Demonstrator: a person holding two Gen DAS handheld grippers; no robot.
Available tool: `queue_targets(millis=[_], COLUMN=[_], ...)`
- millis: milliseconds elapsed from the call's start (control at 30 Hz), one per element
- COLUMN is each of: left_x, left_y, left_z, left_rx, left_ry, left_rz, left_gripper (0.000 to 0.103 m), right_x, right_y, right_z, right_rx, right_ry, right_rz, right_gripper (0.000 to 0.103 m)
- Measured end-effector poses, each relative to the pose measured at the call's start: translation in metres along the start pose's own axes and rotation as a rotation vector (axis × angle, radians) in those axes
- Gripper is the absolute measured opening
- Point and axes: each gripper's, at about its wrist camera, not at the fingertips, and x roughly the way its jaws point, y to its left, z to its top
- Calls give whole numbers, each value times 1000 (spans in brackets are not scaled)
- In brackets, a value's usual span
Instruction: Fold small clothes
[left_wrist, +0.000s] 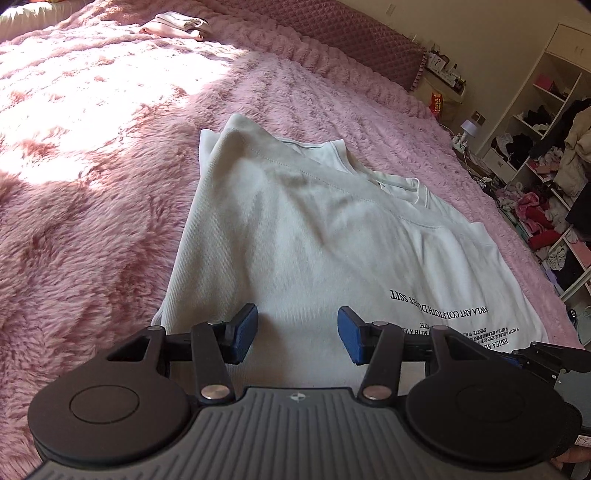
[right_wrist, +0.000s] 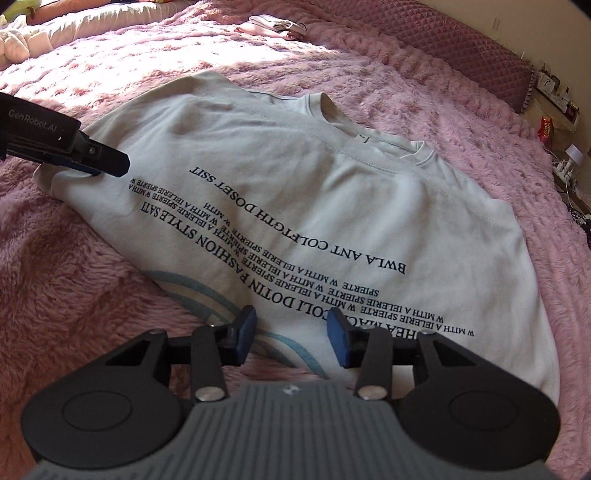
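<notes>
A pale grey T-shirt (right_wrist: 295, 192) with black printed text lies on the pink fluffy bedspread (right_wrist: 92, 295); its left side is folded inward. It also shows in the left wrist view (left_wrist: 295, 229). My left gripper (left_wrist: 297, 332) is open, with blue pads, just above the shirt's near left part; it also appears from the side in the right wrist view (right_wrist: 107, 164), at the shirt's left edge. My right gripper (right_wrist: 291, 338) is open over the shirt's lower hem, near a blue arc print. A bit of the right gripper (left_wrist: 546, 356) shows in the left wrist view.
A small folded pink and white garment (left_wrist: 177, 26) lies far up the bed. A quilted mauve headboard (left_wrist: 369, 40) runs along the back. To the right are a bedside table (left_wrist: 443, 79) and open white shelves with cluttered clothes (left_wrist: 535, 177).
</notes>
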Motion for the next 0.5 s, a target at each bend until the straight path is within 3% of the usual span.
queue_targets(millis=[133, 233, 400, 500], left_x=[-27, -38, -29, -13], left_y=[3, 15, 54, 80], left_z=[17, 36, 54, 55], left_rx=[-11, -20, -139, -259], left_ry=[-58, -73, -29, 14], left_rz=[-53, -49, -57, -112], left_gripper=[59, 63, 63, 63], right_x=[-16, -30, -40, -30], right_y=[4, 23, 84, 122], right_z=[6, 13, 24, 31], right_rx=[12, -42, -217, -309], right_ry=[-65, -144, -255, -246], right_rz=[-27, 20, 84, 96], right_gripper=[40, 42, 47, 50])
